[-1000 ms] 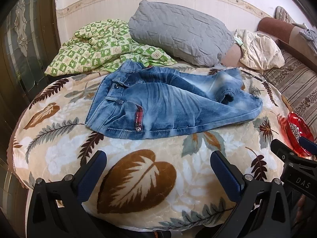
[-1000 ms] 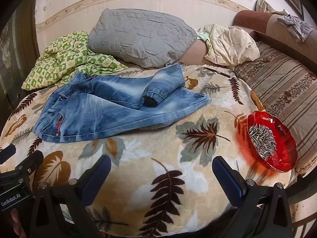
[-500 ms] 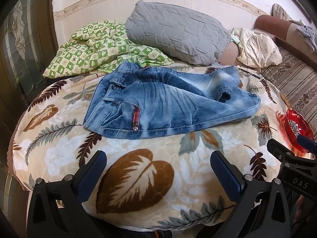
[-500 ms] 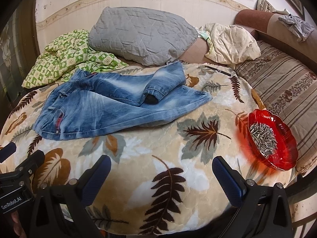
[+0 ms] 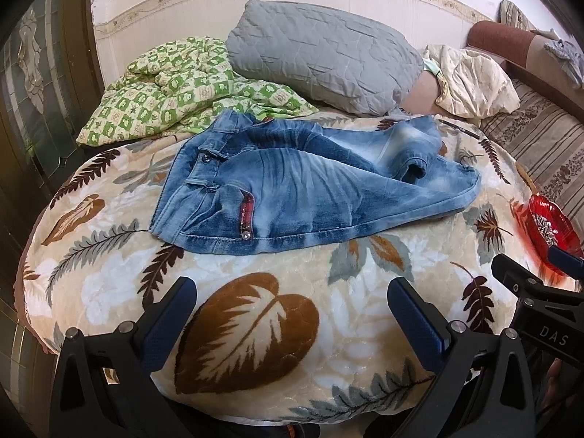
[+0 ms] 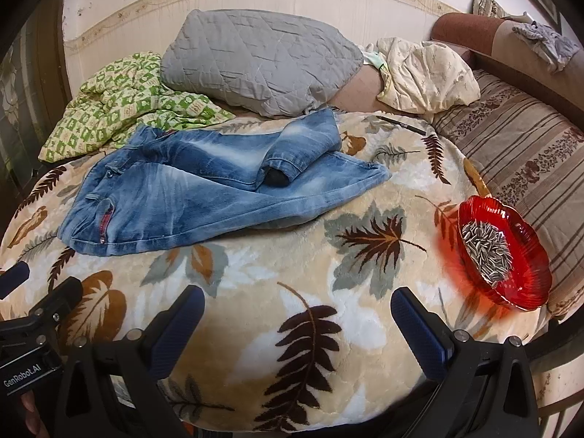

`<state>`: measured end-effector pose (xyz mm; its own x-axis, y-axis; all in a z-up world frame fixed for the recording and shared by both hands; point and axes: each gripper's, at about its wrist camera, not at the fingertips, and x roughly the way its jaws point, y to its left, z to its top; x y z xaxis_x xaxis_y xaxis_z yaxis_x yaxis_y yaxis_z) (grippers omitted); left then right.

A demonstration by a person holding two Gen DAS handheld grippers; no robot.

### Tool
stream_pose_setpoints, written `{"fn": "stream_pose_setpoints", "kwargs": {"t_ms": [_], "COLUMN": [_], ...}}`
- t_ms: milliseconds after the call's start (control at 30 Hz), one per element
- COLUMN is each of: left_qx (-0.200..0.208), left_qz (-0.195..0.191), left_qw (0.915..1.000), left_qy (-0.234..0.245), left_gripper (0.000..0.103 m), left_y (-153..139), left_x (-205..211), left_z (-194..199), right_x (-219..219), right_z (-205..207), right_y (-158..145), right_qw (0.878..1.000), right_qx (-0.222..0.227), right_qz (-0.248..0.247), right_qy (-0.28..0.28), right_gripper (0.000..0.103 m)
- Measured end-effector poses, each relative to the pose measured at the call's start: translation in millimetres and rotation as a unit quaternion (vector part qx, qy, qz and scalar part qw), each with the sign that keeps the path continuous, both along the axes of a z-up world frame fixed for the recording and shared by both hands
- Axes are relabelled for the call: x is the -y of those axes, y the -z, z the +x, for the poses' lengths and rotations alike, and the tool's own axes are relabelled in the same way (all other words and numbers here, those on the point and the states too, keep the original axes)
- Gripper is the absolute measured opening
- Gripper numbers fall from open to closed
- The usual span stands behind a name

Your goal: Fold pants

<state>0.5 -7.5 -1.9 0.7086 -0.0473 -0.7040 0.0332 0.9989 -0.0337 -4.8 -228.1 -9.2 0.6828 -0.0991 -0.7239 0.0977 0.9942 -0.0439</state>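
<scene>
Hovering wide-jawed, both tools face the jeans.

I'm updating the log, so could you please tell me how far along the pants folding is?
Barely begun. Done: the jeans lie loosely on the leaf-print blanket, one leg flopped over the other. In hand: nothing; the left gripper and right gripper hover open, short of them. Left: smoothing and every fold.

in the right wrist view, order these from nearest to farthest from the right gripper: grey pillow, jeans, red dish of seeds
Measured from the right gripper:
1. Red dish of seeds, on the blanket's right edge, just ahead and to the right.
2. Jeans, spread across the middle, ahead and to the left.
3. Grey pillow, at the back against the wall.
</scene>
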Motion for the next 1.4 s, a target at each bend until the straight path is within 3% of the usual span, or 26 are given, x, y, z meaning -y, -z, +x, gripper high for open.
{"fn": "stream_pose_setpoints", "kwargs": {"t_ms": [333, 600, 800, 933, 1033, 1167, 1233, 1333, 1400], "left_qx": [0.000, 0.011, -0.014, -0.031, -0.029, -0.066, -0.064, -0.066, -0.072], "left_qz": [0.038, 0.001, 0.009, 0.057, 0.114, 0.110, 0.117, 0.131, 0.133], "left_qw": [0.9992, 0.9972, 0.9852, 0.9778, 0.9696, 0.9633, 0.9610, 0.9577, 0.9550], "left_qy": [0.015, 0.074, 0.171, 0.200, 0.214, 0.236, 0.242, 0.248, 0.255], "left_gripper": [0.103, 0.103, 0.103, 0.103, 0.103, 0.103, 0.103, 0.102, 0.094], "left_y": [-2, -19, -16, -4, 12, 31, 37, 47, 54], "left_x": [13, 32, 76, 110, 128, 123, 119, 114, 114], "left_z": [11, 43, 81, 104, 118, 143, 149, 157, 162], "right_x": [7, 31, 82, 110, 127, 144, 153, 163, 170], "right_z": [7, 25, 59, 96, 124, 158, 177, 194, 204], "right_y": [4, -6, -20, -17, -14, -1, 12, 30, 43], "right_qw": [1.000, 0.999, 0.998, 0.998, 0.997, 0.994, 0.992, 0.989, 0.987], "right_qx": [-0.011, -0.012, 0.010, -0.018, -0.031, -0.050, -0.070, -0.090, -0.103], "right_qz": [0.005, 0.025, 0.056, 0.065, 0.074, 0.092, 0.108, 0.113, 0.119], "right_qy": [0.004, -0.018, -0.020, -0.011, -0.002, 0.001, 0.007, 0.023, 0.036], "right_gripper": [0.103, 0.103, 0.103, 0.103, 0.103, 0.098, 0.090, 0.087, 0.087]}}
